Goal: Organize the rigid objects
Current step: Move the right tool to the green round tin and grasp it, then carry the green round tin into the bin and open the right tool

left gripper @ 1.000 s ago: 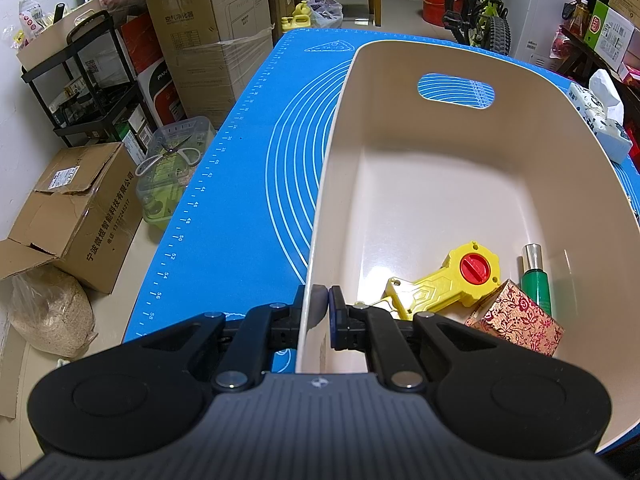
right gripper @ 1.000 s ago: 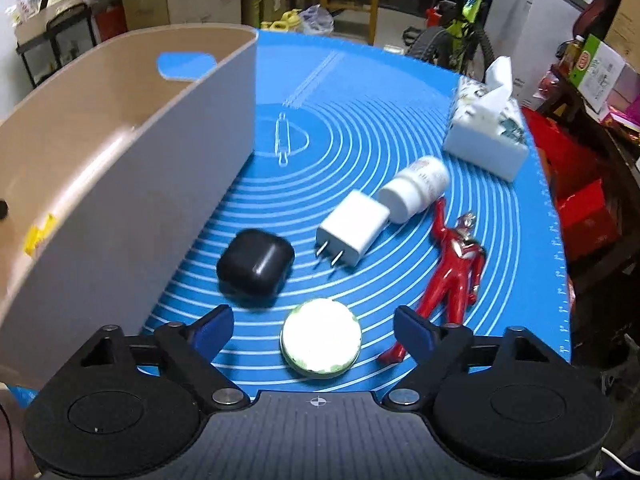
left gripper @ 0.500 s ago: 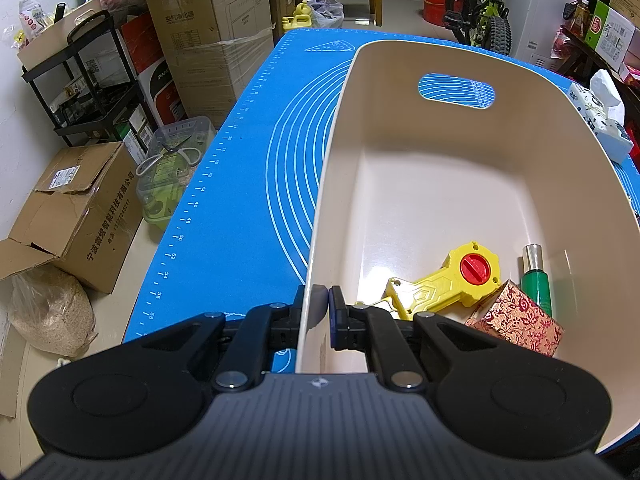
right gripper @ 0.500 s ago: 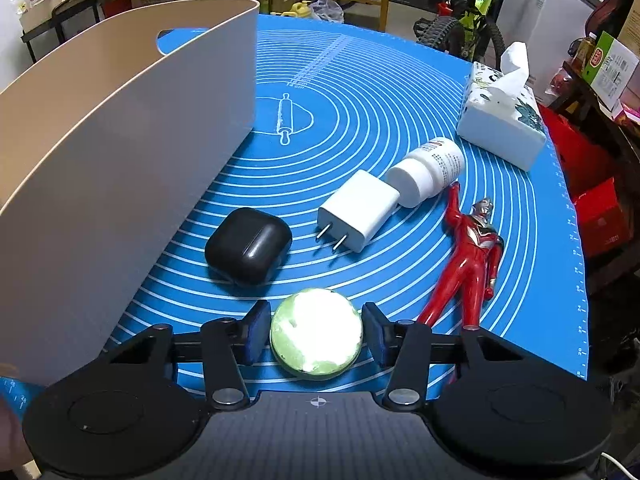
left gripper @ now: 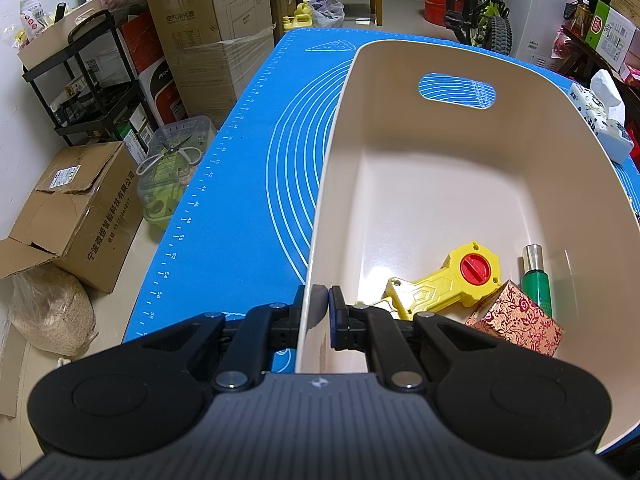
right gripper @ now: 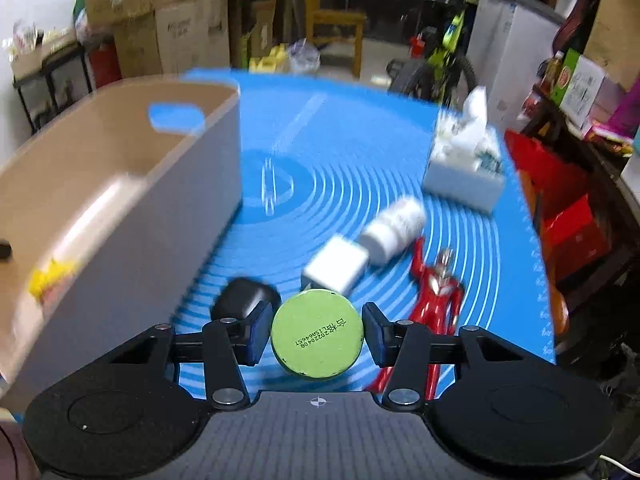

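My left gripper (left gripper: 323, 312) is clamped tight, fingers nearly together; my right gripper (right gripper: 317, 334) pinches with fingers set wide.

A: What does the right claw (right gripper: 317, 334) hold?
B: A round green tin (right gripper: 317, 334), clamped between both pads with its printed underside facing the camera, lifted off the blue mat (right gripper: 340, 168).
A: And behind it?
B: A black case (right gripper: 244, 298), a white charger (right gripper: 336, 268) touching a white bottle (right gripper: 394, 228), a red figure (right gripper: 434, 300) lying on the mat, and a tissue box (right gripper: 466, 164) further back.
A: To the side?
B: The beige bin (right gripper: 160, 216), something yellow inside. Everything is motion-blurred.
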